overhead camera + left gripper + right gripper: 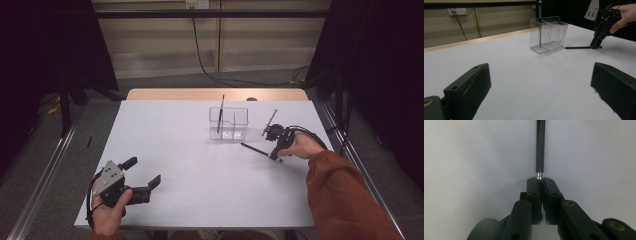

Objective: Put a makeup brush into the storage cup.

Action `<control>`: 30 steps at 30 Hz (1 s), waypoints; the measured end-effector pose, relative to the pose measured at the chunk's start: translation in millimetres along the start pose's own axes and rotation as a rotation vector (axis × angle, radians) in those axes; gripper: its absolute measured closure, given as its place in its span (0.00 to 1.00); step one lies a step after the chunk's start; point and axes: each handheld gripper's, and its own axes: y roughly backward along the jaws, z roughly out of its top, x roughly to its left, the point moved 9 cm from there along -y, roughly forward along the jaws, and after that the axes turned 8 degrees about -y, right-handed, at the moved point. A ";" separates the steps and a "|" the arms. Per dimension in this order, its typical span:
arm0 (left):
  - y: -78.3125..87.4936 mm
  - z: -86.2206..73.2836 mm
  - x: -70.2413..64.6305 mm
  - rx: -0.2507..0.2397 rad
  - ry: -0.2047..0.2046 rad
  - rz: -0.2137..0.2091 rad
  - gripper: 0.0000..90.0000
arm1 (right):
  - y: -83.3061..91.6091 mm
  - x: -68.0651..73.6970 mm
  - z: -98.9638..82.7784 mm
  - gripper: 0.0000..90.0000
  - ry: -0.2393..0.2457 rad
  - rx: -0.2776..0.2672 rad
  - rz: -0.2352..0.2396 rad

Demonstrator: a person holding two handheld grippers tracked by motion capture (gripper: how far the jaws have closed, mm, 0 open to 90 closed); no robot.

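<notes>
Right gripper (540, 181) clamped on one end of the black pen (254, 149), which lies flat on the table (165, 210) near its right edge, just right of the clear organizer (228, 123). Left gripper (144, 172) jaws apart, holding nothing, at the near-left corner. Risk: an end-only grip lets the pen pivot or slip on lift, then catch the organizer's rim.

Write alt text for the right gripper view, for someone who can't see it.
The right gripper has its two black jaws shut on the end of a thin black pen, which lies on the white table and runs straight away from the camera to the top edge. A short silver band on the pen shows just past the jaw tips.
</notes>
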 end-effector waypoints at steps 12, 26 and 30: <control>0.1 0.0 1.6 0.000 0.002 0.004 0.03 | 2.0 -0.1 -1.0 0.94 -0.012 -0.001 0.005; -0.7 -0.1 0.3 0.004 -0.006 -0.001 0.03 | 17.0 4.1 -4.9 0.94 -0.057 -0.127 0.067; -0.6 -0.1 0.2 0.005 -0.008 -0.001 0.03 | 27.2 3.6 -7.4 0.94 -0.065 -0.176 0.081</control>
